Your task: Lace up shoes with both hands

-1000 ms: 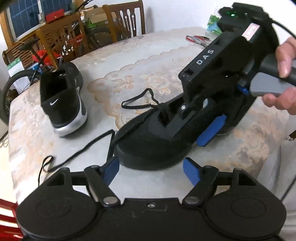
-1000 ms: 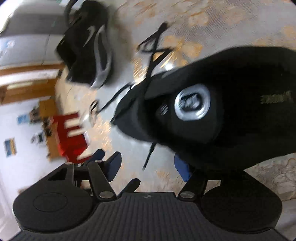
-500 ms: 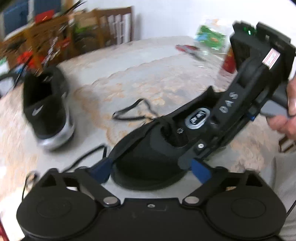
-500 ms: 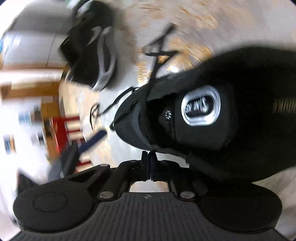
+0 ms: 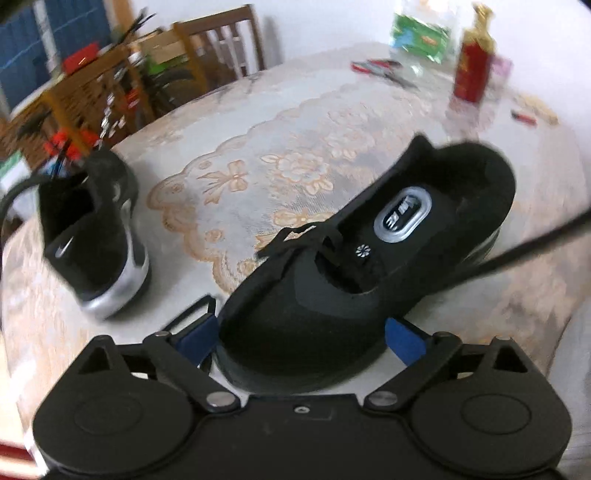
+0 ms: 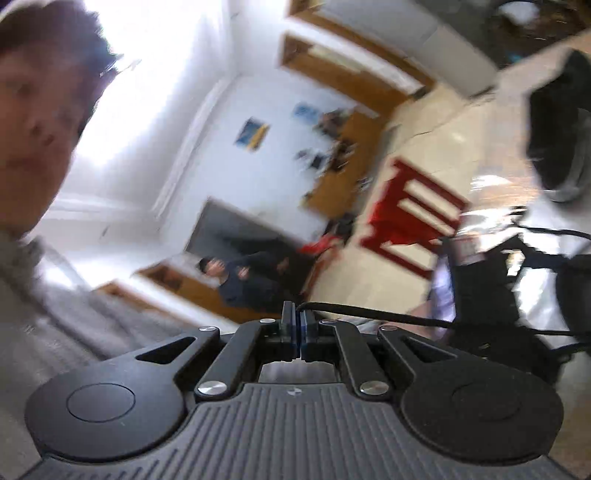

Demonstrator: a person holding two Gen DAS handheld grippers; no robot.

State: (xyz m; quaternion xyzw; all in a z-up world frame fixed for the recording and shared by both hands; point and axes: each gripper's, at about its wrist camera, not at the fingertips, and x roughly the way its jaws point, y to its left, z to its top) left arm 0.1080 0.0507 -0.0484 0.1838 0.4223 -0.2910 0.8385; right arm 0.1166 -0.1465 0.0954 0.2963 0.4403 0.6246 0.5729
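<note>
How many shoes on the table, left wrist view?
2. A black shoe with an oval insole logo lies near the camera, its toe between the blue pads. A black shoe with a silver sole stands farther left.

A lived-in home dining room: a round table under a cream lace-patterned cloth (image 5: 258, 122) stands among brown slatted wooden chairs (image 5: 218, 40) – a red bottle with a gold cap (image 5: 474, 70) and a green-printed plastic bag (image 5: 419, 33) sit at its far edge. White walls, wood-framed doorways (image 6: 354, 77) and a red wooden chair (image 6: 410, 214) – plainly domestic.
</note>
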